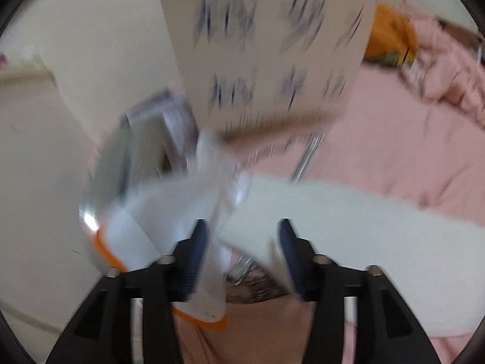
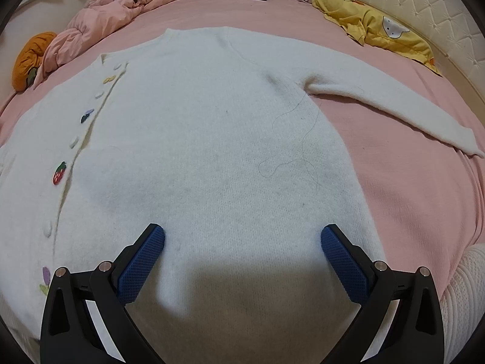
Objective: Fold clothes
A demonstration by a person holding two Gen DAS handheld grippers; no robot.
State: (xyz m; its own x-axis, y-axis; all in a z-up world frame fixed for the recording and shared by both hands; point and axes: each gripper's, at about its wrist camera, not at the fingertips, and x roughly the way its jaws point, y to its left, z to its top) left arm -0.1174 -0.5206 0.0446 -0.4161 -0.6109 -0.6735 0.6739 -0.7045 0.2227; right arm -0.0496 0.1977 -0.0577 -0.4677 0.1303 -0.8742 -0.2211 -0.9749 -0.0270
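white cardigan [image 2: 194, 139] lies flat, unfolded, on bed [image 2: 409, 188]. right gripper [image 2: 242, 257] jaws wide, lower centre; left gripper [image 1: 242, 251] jaws apart, view blurred. next: grip an edge.

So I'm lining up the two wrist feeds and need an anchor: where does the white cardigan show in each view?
Left wrist view: the white cardigan is a blurred pale band across the lower middle, just beyond the open fingers.
Right wrist view: the white cardigan lies flat and fills the centre, one sleeve reaching right.
Shared landmark: the pink bedsheet under it.
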